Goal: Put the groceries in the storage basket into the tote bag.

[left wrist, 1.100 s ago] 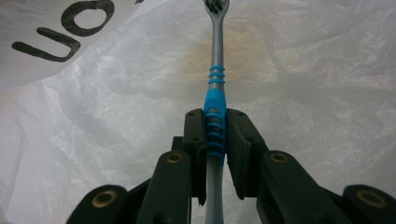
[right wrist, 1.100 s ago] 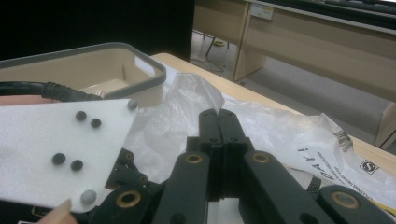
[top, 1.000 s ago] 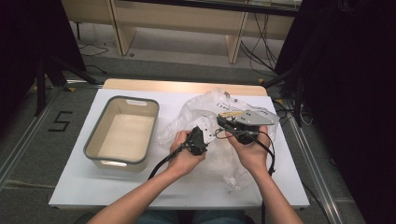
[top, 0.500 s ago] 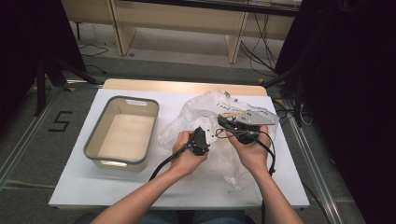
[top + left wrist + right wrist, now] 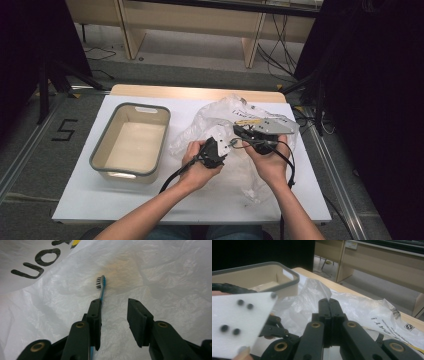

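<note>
A blue toothbrush lies on the crinkled plastic bag, bristle head away from me. My left gripper is open. Its jaws have just been opening, and the toothbrush handle runs along and behind the left finger with nothing pressing on it. In the high view the left gripper sits over the bag at mid-table. My right gripper is shut, with a raised flap of the bag at its tips. The right gripper points left, just beside the left one.
A beige bin with a grey rim stands on the left of the white table; it is the bin ahead in the right gripper view. The left gripper shows at that view's lower left. Wooden furniture legs stand beyond the table.
</note>
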{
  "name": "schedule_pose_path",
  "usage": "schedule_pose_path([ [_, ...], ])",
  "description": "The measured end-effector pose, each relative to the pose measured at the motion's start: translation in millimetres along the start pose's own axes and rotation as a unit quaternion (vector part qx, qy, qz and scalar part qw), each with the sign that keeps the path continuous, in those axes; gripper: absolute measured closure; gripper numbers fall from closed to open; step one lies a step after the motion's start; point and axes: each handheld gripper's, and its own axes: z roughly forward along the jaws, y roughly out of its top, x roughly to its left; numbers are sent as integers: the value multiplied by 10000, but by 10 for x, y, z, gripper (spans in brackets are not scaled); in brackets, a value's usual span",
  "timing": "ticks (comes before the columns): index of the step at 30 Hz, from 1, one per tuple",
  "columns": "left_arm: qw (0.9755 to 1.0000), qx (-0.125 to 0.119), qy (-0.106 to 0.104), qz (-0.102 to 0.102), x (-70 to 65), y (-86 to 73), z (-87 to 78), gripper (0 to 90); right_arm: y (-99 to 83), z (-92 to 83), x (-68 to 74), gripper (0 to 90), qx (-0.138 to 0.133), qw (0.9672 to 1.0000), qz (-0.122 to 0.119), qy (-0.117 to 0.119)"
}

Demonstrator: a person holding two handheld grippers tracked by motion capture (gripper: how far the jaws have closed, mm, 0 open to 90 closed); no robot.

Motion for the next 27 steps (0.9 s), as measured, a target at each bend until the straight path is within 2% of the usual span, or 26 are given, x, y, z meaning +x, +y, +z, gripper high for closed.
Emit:
schedule_pose_path([
  [4,9999,-120,-40,-54,-17,-21,-135,612,-6,-4,-1,900,6,10000,17,4],
  [10,9997,-141,-172,-92,3,-74,-345,580,-32,-10,-4,900,67,10000,18,26],
  [14,9988,-249,-310,-281,35,-91,-526,565,-55,-15,8,900,164,9998,-10,57],
  [19,9983,-350,-240,-409,79,-128,-717,552,-130,-20,21,900,339,9993,-40,122],
  [22,9974,-355,-86,-616,137,-157,-806,556,-211,-19,18,900,497,9987,-20,117],
  [27,9968,-256,63,-754,213,-207,-802,556,-363,21,46,900,933,9954,-35,227],
])
